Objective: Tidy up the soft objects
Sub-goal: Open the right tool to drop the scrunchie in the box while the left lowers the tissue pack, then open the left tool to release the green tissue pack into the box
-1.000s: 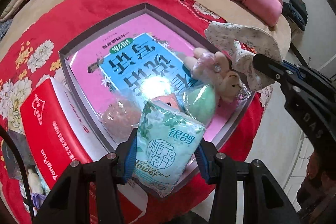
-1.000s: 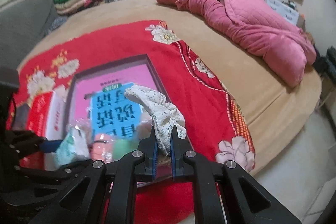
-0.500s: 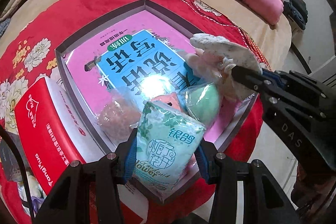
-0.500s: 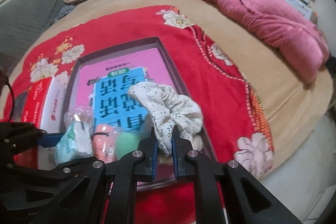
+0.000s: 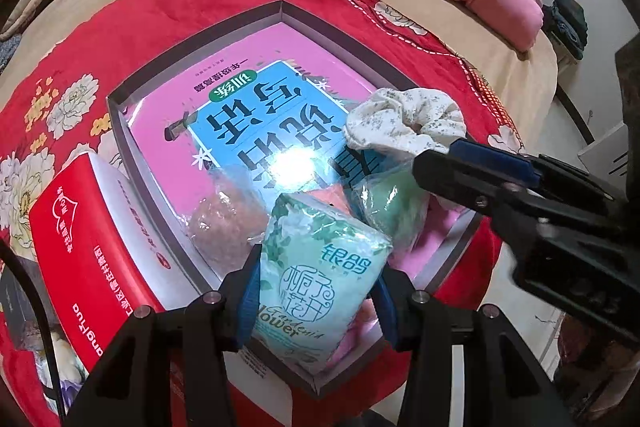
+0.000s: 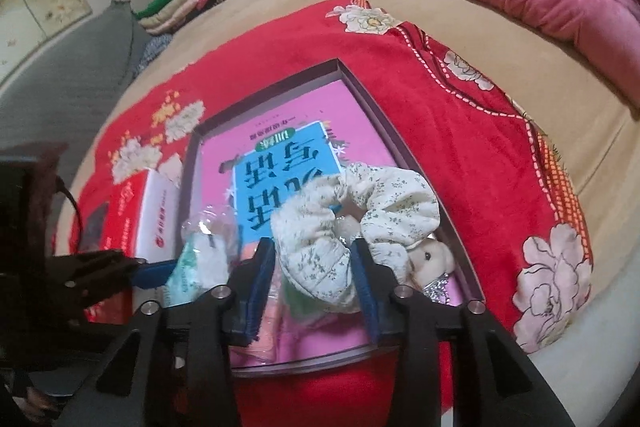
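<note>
Your left gripper (image 5: pixel 318 289) is clamping a mint-green plastic pack of tissues (image 5: pixel 320 279) at the near edge of the shallow grey cardboard box (image 5: pixel 280 11). Your right gripper (image 6: pixel 314 277) is spreading its jaws, the cream floral fabric scrunchie (image 6: pixel 356 215) lying between them, resting on a small beige plush toy (image 6: pixel 430 259) inside the box. Beyond, the pink-and-blue book (image 5: pixel 240 107) is lining the box on the red floral blanket (image 6: pixel 440 115).

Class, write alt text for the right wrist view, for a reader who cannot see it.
The right claw is opening around a cream floral scrunchie over a shallow grey box on a red flowered blanket. A pink and blue book lines the box, with a small plush toy beside the scrunchie. At left, the left claw grips a mint tissue pack.
</note>
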The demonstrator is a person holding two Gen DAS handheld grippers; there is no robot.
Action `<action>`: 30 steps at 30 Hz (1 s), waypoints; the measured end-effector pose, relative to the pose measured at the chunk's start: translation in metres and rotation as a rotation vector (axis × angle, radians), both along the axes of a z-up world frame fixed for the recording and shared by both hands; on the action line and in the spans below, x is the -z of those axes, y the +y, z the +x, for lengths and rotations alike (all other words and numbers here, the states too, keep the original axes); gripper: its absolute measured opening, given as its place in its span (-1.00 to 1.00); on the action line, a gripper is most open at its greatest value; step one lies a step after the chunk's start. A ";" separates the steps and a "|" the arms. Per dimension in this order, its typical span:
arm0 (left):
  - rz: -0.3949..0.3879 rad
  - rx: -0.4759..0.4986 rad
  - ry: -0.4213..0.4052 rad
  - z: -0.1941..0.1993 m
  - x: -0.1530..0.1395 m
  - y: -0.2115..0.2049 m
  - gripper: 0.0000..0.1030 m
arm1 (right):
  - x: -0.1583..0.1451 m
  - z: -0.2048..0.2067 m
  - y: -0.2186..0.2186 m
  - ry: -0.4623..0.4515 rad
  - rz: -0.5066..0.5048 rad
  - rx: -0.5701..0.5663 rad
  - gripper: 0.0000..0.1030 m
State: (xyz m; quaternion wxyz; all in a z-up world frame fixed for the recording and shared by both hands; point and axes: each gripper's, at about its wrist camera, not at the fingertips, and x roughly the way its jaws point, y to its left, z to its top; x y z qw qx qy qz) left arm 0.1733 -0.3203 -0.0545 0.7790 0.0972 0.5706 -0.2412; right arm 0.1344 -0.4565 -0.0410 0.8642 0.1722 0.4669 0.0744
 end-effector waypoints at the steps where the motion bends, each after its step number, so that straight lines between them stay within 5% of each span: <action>1: 0.003 -0.001 0.000 0.001 0.000 0.000 -0.05 | -0.003 -0.002 -0.003 -0.011 0.023 0.008 -0.13; 8: 0.055 0.011 -0.009 0.001 0.005 -0.010 -0.03 | -0.026 -0.018 -0.017 -0.076 0.105 0.066 0.08; 30: 0.047 0.026 0.018 -0.003 0.004 -0.012 0.06 | -0.040 -0.037 -0.023 -0.086 0.067 0.109 0.23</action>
